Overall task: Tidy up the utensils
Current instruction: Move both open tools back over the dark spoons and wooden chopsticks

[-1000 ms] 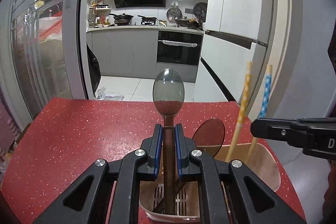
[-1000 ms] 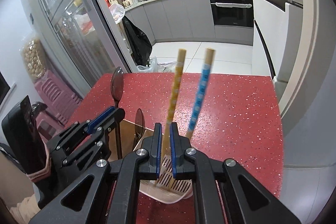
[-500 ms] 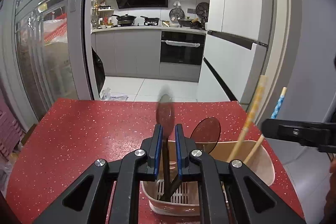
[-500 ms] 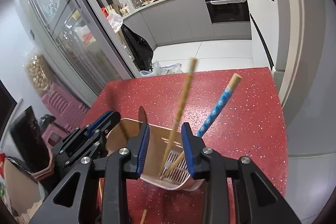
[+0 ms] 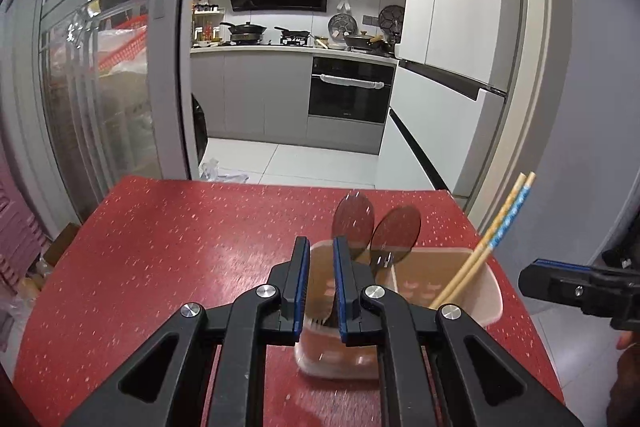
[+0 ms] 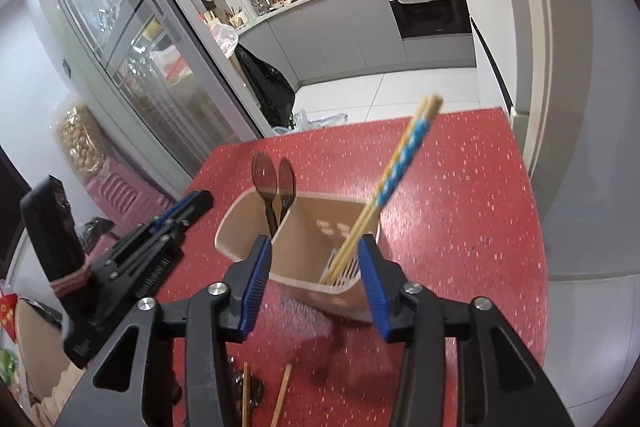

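A: On the red table [image 5: 168, 247] stands the beige holder [image 6: 304, 223], split by a wall into two compartments. What sits in each?

B: In the left compartment, two dark translucent spoons [image 6: 274, 183] stand side by side, bowls up above the rim, handles down inside. In the right one, two chopsticks [image 6: 384, 195] lean together toward the right, one yellow-patterned, one blue-patterned, their tips on the slotted floor.

A: And the left gripper [image 5: 320, 279]?

B: Its jaws are parted with a narrow gap and nothing is between them. From the left wrist camera, the blue pads [image 5: 301, 287] frame the near-left part of the holder, and the spoons [image 5: 372, 227] show just past the right finger.

A: The right gripper [image 6: 316, 283]?

B: Spread wide and empty. Its fingers sit either side of the near end of the holder, above it, not touching the chopsticks as far as I can tell.

A: Can each gripper be seen from the other's camera?

B: Yes. The right one pokes in at the right edge of the left view, beyond the holder [image 5: 440, 267] and chopsticks [image 5: 488, 243]. The left one lies at the left in the right view, beside the holder's spoon end.

A: Anything else on the table?

B: At the bottom of the right view, two loose sticks [image 6: 280, 399] lie near the edge, partly hidden by the gripper frame. I cannot tell what they are.
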Tool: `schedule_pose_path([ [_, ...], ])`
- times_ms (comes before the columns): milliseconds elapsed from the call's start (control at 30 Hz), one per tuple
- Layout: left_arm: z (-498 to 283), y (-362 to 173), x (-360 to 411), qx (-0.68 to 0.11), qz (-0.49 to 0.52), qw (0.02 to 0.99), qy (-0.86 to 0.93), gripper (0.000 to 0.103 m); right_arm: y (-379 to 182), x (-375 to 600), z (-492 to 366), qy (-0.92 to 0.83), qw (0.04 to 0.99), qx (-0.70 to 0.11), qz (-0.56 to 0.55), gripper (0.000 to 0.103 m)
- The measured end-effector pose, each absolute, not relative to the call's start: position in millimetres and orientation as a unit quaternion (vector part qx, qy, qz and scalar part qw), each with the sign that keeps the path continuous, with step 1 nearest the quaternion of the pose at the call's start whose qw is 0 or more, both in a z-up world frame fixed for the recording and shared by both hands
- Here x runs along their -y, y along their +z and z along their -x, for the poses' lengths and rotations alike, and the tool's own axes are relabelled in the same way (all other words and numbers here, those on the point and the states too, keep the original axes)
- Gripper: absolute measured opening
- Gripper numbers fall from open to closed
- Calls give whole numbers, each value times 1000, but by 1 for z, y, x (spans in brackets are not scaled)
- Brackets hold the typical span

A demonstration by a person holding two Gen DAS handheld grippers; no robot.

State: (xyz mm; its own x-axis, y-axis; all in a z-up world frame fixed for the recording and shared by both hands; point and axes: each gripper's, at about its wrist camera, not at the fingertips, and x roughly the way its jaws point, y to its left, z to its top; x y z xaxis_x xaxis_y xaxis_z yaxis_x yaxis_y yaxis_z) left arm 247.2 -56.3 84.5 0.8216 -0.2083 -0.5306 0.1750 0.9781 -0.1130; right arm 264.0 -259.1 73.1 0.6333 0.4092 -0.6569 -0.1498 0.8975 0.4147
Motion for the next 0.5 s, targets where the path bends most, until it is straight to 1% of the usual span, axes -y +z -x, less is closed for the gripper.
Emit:
schedule_pose_path([
  [33, -242, 83, 52, -284, 31, 953, -98, 37, 70, 258, -260, 158, 886, -403, -163, 56],
  [67, -236, 81, 47, -288, 35, 952, -97, 39, 67, 256, -256, 159, 884, -408, -163, 58],
  [100, -230, 78, 42, -293, 40, 951, -96, 78, 63, 255, -251, 159, 882, -413, -163, 61],
  [133, -224, 76, 37, -298, 42, 950, -89, 103, 61, 254, -248, 158, 880, -417, -163, 65],
  [233, -201, 70, 24, -293, 41, 953, -69, 103, 47, 249, -236, 155, 872, -434, -163, 72],
  [367, -177, 53, 11, -326, 16, 943, -58, 103, 24, 240, -221, 143, 856, -467, -167, 72],
  [500, -153, 23, -7, -378, -16, 924, -49, 103, -8, 228, -205, 135, 831, -514, -163, 72],
])
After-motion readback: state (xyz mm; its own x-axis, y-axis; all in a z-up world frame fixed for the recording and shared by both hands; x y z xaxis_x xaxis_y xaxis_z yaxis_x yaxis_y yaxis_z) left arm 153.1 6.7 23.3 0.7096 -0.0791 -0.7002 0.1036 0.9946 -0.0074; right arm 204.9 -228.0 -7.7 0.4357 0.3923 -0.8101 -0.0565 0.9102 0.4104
